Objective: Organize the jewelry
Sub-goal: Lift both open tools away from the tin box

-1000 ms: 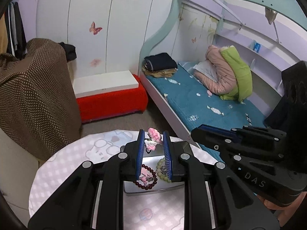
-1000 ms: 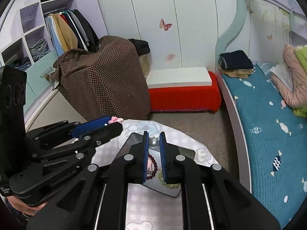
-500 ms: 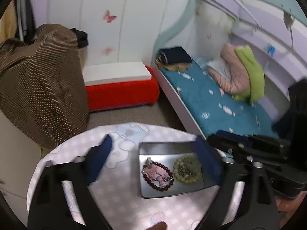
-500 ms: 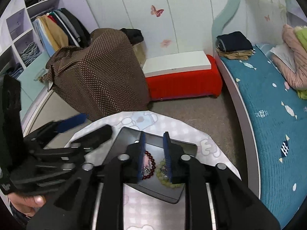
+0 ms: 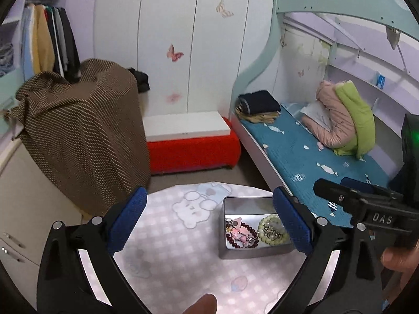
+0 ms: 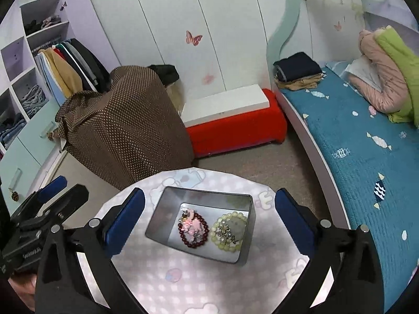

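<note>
Round table [image 6: 209, 282] w/ pink check cloth; metal tin [image 6: 243, 251] sits on it.

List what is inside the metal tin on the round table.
The metal tin holds a dark red bead bracelet with pink charms lying within its ring, and beside it a pale green bead bracelet with small metal charms. Whatever lies beneath the charms is covered.
</note>
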{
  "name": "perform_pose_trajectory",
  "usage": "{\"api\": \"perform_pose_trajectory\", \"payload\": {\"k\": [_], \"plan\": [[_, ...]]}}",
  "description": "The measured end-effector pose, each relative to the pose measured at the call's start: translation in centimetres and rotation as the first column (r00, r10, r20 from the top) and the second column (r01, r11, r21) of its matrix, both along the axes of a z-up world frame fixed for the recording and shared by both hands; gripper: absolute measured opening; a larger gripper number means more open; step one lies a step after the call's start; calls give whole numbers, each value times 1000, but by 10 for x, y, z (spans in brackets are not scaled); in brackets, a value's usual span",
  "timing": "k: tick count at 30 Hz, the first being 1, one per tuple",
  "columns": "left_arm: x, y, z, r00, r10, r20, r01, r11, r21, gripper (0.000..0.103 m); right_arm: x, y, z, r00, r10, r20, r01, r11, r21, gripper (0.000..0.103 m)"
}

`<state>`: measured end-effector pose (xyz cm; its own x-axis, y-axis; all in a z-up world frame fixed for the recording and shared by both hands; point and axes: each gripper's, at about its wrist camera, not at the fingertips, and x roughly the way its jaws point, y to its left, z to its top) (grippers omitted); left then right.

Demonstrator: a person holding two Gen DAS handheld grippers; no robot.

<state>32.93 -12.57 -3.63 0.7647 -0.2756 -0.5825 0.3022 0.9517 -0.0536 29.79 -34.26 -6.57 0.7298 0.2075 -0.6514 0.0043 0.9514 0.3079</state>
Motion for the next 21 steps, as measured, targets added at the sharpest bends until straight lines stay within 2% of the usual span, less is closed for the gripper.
{"api": "perform_pose_trajectory", "payload": {"k": [9, 14, 21], "plan": [[-77, 24, 35, 991, 47, 125, -49, 999, 11, 98, -71, 22, 37, 993, -10, 115, 17, 998, -65, 96], [-133, 40, 48, 974, 92, 208, -96, 995, 13, 98, -121, 36, 49, 984, -2, 181, 19, 995, -93, 96], [-203, 66, 56, 956, 146, 253, -142, 989, -34, 98, -187, 55, 60, 967, 17, 255, 15, 993, -121, 96]]}}
